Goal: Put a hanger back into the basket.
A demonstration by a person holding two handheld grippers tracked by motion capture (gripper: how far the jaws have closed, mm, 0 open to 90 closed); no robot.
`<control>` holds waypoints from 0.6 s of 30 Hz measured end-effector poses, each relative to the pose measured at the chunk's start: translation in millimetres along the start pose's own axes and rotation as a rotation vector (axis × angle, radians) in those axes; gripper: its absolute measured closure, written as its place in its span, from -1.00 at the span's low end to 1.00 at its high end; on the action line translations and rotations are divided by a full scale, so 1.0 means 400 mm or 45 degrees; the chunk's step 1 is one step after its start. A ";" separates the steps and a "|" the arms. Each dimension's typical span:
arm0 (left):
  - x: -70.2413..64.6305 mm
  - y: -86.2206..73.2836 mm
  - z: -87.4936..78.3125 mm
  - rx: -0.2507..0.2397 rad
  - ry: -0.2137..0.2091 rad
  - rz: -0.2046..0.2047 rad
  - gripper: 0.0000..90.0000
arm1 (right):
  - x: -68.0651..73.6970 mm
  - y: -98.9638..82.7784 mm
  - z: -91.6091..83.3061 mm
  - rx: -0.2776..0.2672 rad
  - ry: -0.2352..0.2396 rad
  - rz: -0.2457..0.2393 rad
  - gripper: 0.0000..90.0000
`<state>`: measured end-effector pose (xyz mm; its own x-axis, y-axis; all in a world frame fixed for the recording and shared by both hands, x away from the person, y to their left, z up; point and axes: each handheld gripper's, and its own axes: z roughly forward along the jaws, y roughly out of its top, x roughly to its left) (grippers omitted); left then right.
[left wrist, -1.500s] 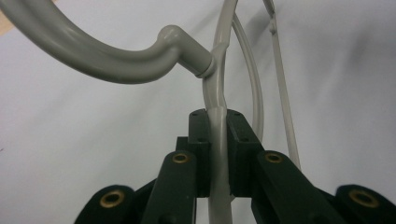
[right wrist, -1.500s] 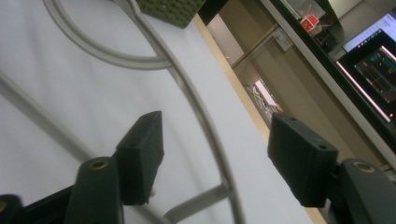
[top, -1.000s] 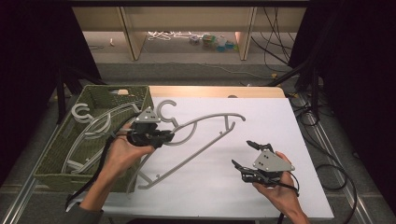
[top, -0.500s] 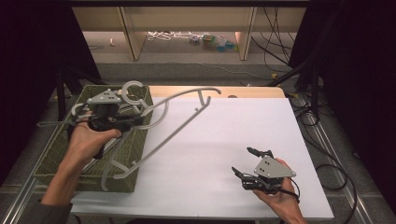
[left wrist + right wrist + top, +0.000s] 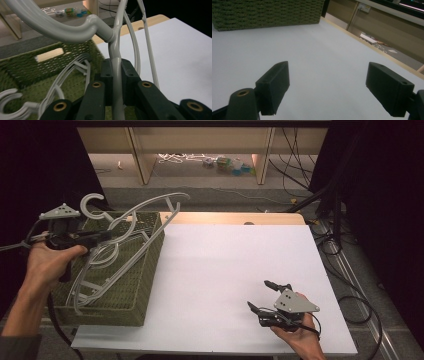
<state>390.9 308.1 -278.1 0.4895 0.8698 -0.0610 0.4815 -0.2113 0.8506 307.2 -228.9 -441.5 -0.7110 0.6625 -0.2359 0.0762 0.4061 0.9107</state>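
Left gripper (image 5: 102, 238) is clamped tight on a grey hanger (image 5: 145, 215), jaws pinching the thin stem just below the hook, as the left gripper view shows (image 5: 117, 75). What changed: a second ago this hanger lay flat on the white table (image 5: 225, 270) in front of the gripper; now it is lifted clear and carried over to the green woven basket (image 5: 145, 285), hanging above its rim. The hanger's arms stretch out ahead of the jaws, past the basket's near edge and over the table's corner. Below the jaws, other grey hangers (image 5: 95, 270) already lie in the basket. So the carry is nearly done; what remains, I judge, is lowering it among the others and letting go. Tangling with the hangers beneath looks like the risk. Right gripper (image 5: 261, 296) sits low over the table well apart from the basket, jaws wide apart with nothing between them, roughly where it was a second ago.
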 end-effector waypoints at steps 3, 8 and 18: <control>0.019 -0.005 -0.005 0.007 0.031 -0.005 0.82 | 0.002 -0.001 -0.003 -0.004 0.003 0.023 -0.56; 0.064 -0.023 -0.003 0.003 0.077 -0.039 0.82 | 0.008 -0.006 -0.008 -0.025 0.013 0.066 -0.57; 0.118 -0.044 0.009 0.055 0.152 -0.054 0.82 | 0.031 -0.012 -0.016 -0.042 0.055 0.132 -0.61</control>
<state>408.1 351.5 -297.9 0.3795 0.9247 -0.0319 0.5320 -0.1898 0.8252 293.4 -226.6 -446.5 -0.7298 0.6720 -0.1259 0.1281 0.3153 0.9403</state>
